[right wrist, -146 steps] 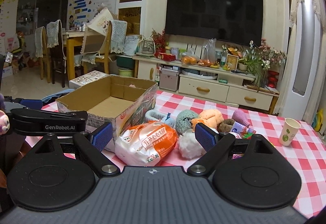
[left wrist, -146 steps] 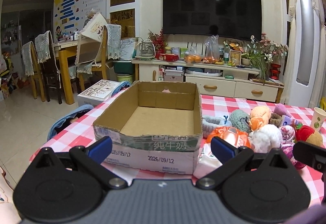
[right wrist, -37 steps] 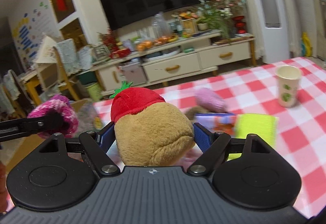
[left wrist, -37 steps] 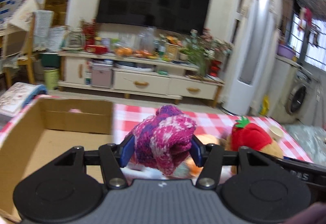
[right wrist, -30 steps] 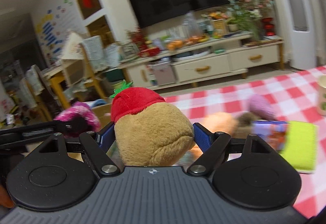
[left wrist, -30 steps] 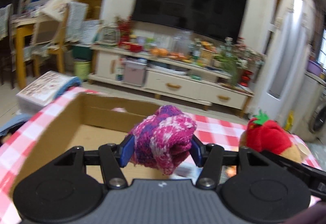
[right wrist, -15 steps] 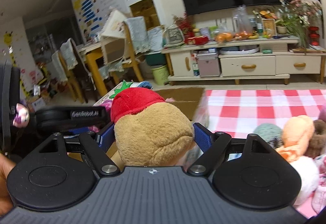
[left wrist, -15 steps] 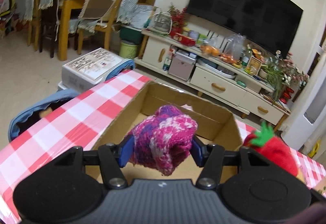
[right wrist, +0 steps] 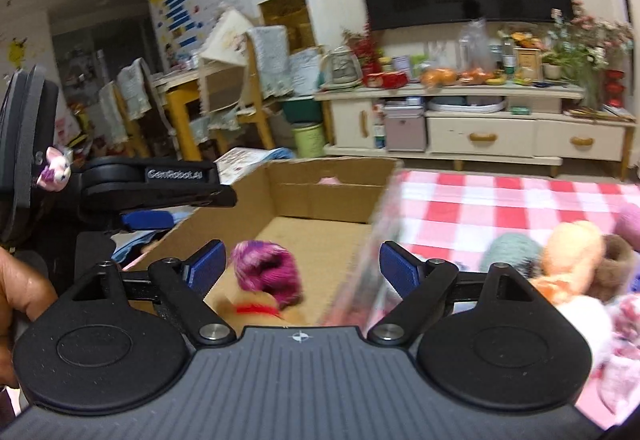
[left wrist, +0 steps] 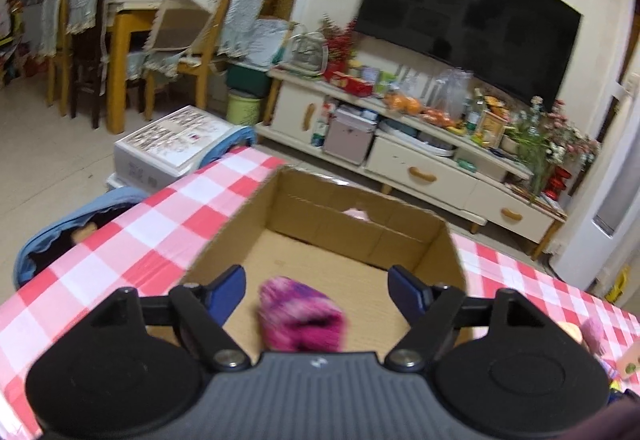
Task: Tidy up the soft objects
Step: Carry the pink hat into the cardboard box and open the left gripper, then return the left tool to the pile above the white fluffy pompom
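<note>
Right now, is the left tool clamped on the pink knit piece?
No. The left tool stands wide open, and the pink knit piece sits apart from both pads inside the cardboard box.

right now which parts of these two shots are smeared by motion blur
Left wrist view: the pink knit item is smeared, the cardboard box fairly sharp. Right wrist view: the box's near right wall streaks, and the brown plush toy blurs.

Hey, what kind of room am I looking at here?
Most likely a home living and dining room: a large black flat-screen TV hangs above a cream TV cabinet with drawers, and a yellow wooden dining table with chairs stands further back.
</note>
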A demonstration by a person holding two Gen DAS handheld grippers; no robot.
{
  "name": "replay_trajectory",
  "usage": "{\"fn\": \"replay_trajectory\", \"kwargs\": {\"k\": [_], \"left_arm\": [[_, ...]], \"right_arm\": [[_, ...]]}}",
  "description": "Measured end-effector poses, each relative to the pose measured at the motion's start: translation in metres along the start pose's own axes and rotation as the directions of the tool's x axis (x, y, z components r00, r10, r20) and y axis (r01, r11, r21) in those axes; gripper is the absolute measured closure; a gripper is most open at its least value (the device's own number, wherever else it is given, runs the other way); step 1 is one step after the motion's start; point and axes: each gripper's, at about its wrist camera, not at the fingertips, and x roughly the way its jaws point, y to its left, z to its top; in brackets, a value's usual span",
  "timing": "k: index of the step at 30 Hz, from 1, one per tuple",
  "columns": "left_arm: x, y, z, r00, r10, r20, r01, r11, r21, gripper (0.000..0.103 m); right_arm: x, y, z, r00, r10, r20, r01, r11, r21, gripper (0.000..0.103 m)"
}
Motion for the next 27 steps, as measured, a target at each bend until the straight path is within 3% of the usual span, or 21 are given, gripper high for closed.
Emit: {"fn": "replay_trajectory", "kwargs": {"k": [4, 11, 14, 20, 27], "left_arm": [[-0.005, -0.016, -0.009, 0.998, -0.029, 0.057, 0.027, 0.999, 0.031, 0.008], [-0.001, -0.054, -0.034, 0.991, -0.049, 0.122, 0.032, 0.990, 0.140, 0.008], [0.005, -0.059, -0.038, 0.993, -0.064, 0.101, 0.048, 0.987, 0.154, 0.008], [0.008, -0.061, -0.041, 0.996, -0.002, 0.093, -0.018, 0.977, 0.212, 0.008], [0.002, -0.051, -0.038, 0.999, 0.024, 0.044, -0.034, 0.973, 0.230, 0.008]], "right_arm": [[-0.018, -0.016, -0.008, 0.997, -0.076, 0.018, 0.075, 0.996, 0.039, 0.000], [-0.044, -0.043, -0.024, 0.981, -0.193, 0.030, 0.190, 0.978, 0.081, 0.000], [-0.054, -0.050, -0.033, 0.972, -0.232, 0.025, 0.229, 0.969, 0.088, 0.000], [-0.065, -0.064, -0.046, 0.955, -0.296, -0.008, 0.295, 0.948, 0.121, 0.000], [-0.082, -0.080, -0.056, 0.931, -0.365, -0.019, 0.364, 0.922, 0.136, 0.000]]}}
